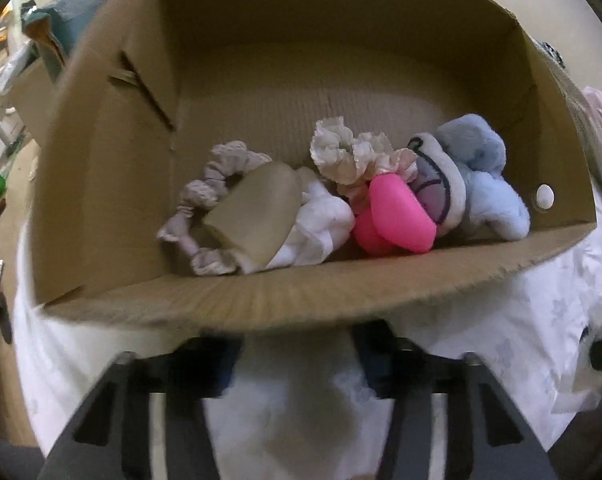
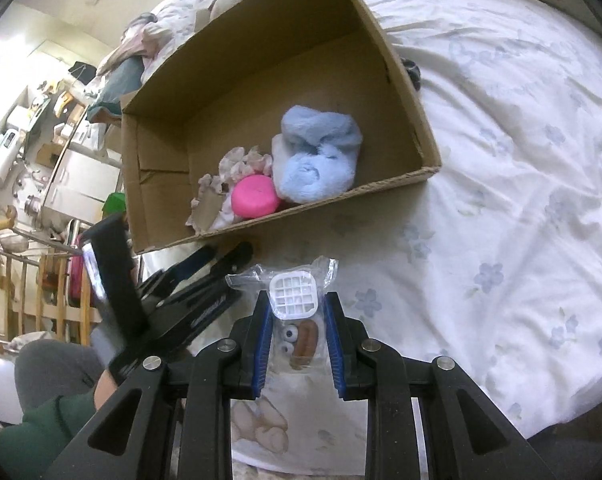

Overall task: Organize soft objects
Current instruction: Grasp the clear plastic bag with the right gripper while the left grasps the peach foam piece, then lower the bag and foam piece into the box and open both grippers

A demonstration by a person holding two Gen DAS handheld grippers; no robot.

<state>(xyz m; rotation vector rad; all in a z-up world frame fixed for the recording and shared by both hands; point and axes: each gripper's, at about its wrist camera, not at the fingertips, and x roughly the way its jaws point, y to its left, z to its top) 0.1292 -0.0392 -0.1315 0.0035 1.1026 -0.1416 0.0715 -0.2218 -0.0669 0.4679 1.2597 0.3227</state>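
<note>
Right gripper (image 2: pixel 297 344): jaws clamped on a clear plastic packet (image 2: pixel 295 312), held just above the bedsheet (image 2: pixel 501 160). A white grid-patterned piece (image 2: pixel 293 294) sits at the packet's top, above the blue pads (image 2: pixel 261 350); a small toy face with googly eyes is seen lower down between them.

Left gripper (image 1: pixel 301 356): seen blurred in its own view, fingers (image 1: pixel 217 364) apart, nothing between them, only white sheet visible in the gap. In the right wrist view it is seen as a black frame at lower left, tips near the box's near wall; a hand and a green sleeve (image 2: pixel 29 432) are visible behind it.

Cardboard box (image 1: pixel 309 300): open-topped, resting on the bed just beyond both grippers. All contents are bunched against its near wall; the far part of the floor is bare cardboard.

Contents, left to right in the left wrist view:
- grey-lilac scrunchie (image 1: pixel 205 204)
- cardboard tube (image 1: pixel 257 216), lying partly over the scrunchie
- white cloth item (image 1: pixel 325 224), touching the tube
- cream ruffled scrunchie (image 1: pixel 349 152), behind
- pink rounded plastic item (image 1: pixel 397 212), in front of the ruffled one
- light blue plush (image 1: pixel 485 184), rightmost, pressed against the pink item

Beyond the box: pillows and bedding, room clutter at far left.
</note>
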